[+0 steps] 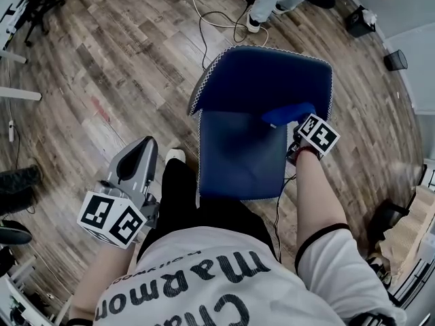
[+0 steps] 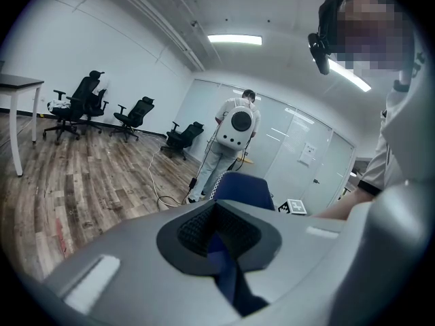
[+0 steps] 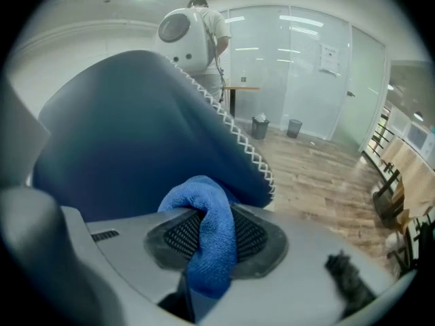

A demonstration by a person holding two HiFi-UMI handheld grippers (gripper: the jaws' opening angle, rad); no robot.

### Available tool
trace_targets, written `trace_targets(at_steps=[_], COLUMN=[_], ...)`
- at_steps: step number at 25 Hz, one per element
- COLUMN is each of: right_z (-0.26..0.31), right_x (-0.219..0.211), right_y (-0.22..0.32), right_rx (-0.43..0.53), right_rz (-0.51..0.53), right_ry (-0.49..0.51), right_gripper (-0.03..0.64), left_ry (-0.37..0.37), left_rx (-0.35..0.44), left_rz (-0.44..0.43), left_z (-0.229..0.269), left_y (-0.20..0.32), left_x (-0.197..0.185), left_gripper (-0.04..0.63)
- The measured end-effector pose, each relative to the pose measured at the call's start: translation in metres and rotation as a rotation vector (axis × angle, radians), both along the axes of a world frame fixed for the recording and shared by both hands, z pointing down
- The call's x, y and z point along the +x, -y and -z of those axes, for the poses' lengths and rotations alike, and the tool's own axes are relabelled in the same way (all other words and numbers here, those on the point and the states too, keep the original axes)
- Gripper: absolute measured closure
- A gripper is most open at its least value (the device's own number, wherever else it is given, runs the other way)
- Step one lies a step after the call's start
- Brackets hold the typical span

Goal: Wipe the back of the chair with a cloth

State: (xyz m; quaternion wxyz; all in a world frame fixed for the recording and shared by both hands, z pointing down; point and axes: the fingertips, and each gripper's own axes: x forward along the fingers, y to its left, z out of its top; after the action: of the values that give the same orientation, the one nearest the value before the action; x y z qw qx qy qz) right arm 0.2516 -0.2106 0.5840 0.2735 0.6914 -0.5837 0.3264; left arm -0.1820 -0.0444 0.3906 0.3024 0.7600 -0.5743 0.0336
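A blue chair stands right in front of me, its backrest (image 1: pixel 265 73) rising behind the seat (image 1: pixel 241 151). My right gripper (image 1: pixel 299 124) is shut on a blue cloth (image 1: pixel 289 113), which rests against the backrest's inner face near its right side. In the right gripper view the cloth (image 3: pixel 204 202) bulges out of the right gripper (image 3: pixel 211 233), touching the backrest (image 3: pixel 129 128) with its white zigzag stitching. Away from the chair, my left gripper (image 1: pixel 132 161) hangs over the floor to its left, jaws together and holding nothing. From the left gripper (image 2: pixel 219 231) the chair (image 2: pixel 245 189) shows ahead.
A person with a white backpack (image 2: pixel 238 124) stands just beyond the chair, feet (image 1: pixel 255 22) near the cables (image 1: pixel 217 22) on the wood floor. Black office chairs (image 2: pixel 81 104) line the far wall. Bins (image 1: pixel 395 61) sit at the right, and a white table leg (image 1: pixel 17 94) at the left.
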Motion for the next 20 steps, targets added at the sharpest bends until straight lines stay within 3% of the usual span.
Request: trace_targets(at_steps=[3, 6, 9, 15, 20], right_z=[0.0, -0.004, -0.017, -0.037, -0.052], right_x=[0.001, -0.033, -0.095, -0.226, -0.283], right_y=[-0.005, -0.016, -0.036, -0.068, -0.081], right_rx=[0.018, 0.044, 0.041, -0.012, -0.018], right_rz=[-0.019, 0.05, 0.167, 0.513, 0.613], right_ry=[0.012, 0.06, 0.122, 0.186, 0.22], right_gripper=[0.503, 0.507, 0.509, 0.509, 0.509], left_ry=[-0.005, -0.02, -0.039, -0.066, -0.095], left_rx=[-0.004, -0.018, -0.026, -0.037, -0.059], left_rz=[0.003, -0.009, -0.022, -0.014, 0.011], left_z=[-0.004, -0.013, -0.022, -0.036, -0.066], left_y=[-0.003, -0.007, -0.009, -0.004, -0.006], left_x=[-0.001, 0.004, 0.011, 0.01, 0.001], left_gripper=[0.586, 0.586, 0.586, 0.586, 0.586])
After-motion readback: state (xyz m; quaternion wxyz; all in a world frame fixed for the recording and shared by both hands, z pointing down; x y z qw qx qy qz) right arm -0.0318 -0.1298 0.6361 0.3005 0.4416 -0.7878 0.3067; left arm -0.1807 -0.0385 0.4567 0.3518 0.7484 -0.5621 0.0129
